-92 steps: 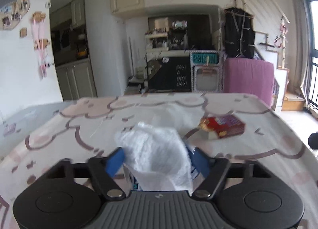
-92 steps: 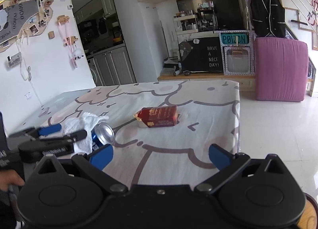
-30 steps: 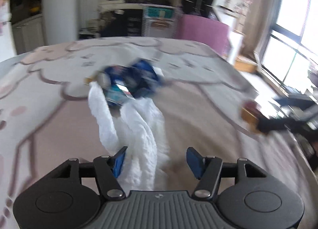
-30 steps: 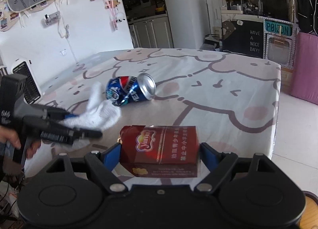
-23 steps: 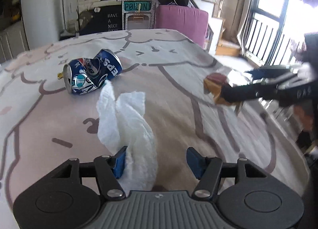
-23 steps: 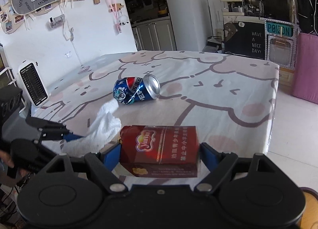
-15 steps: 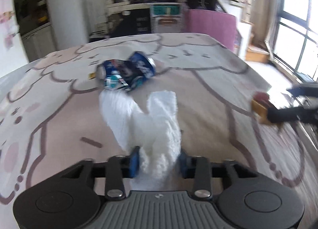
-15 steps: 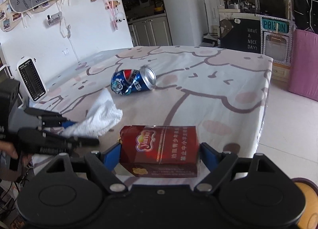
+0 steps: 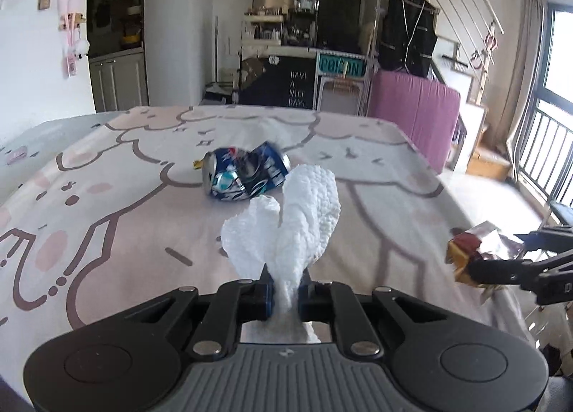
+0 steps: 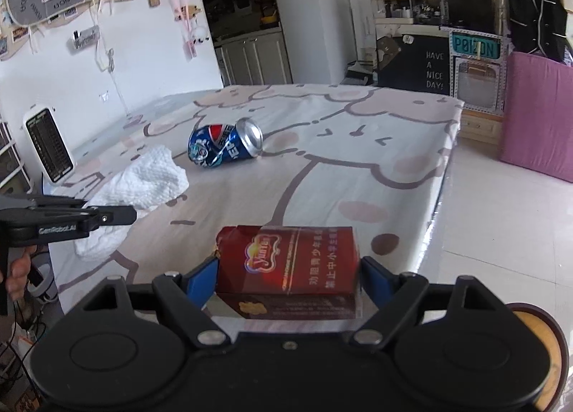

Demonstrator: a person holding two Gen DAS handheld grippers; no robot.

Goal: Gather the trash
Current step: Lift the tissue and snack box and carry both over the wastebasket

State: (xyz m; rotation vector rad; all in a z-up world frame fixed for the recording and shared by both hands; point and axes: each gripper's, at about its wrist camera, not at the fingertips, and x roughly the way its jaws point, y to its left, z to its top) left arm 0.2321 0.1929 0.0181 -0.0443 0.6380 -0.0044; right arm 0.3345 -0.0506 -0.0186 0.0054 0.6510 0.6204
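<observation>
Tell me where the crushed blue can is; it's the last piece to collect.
The crushed blue can lies on its side mid-table on the cartoon tablecloth, just beyond the white paper towel in the left gripper.

Left gripper (image 9: 285, 295): your jaws are pinched fully together on the white paper towel (image 9: 290, 233), which fans out above and ahead of the blue pads.
Left gripper pitch: you are pointing it forward and moderately downward over the tabletop.
Left hand (image 10: 18, 268): in the right wrist view your fingers wrap the handle below the gripper body.
Right gripper (image 10: 288, 277): your jaws stand wide, with the blue pads pressing both short ends of the red cigarette pack (image 10: 288, 265).
Right gripper pitch: forward and moderately downward.
</observation>
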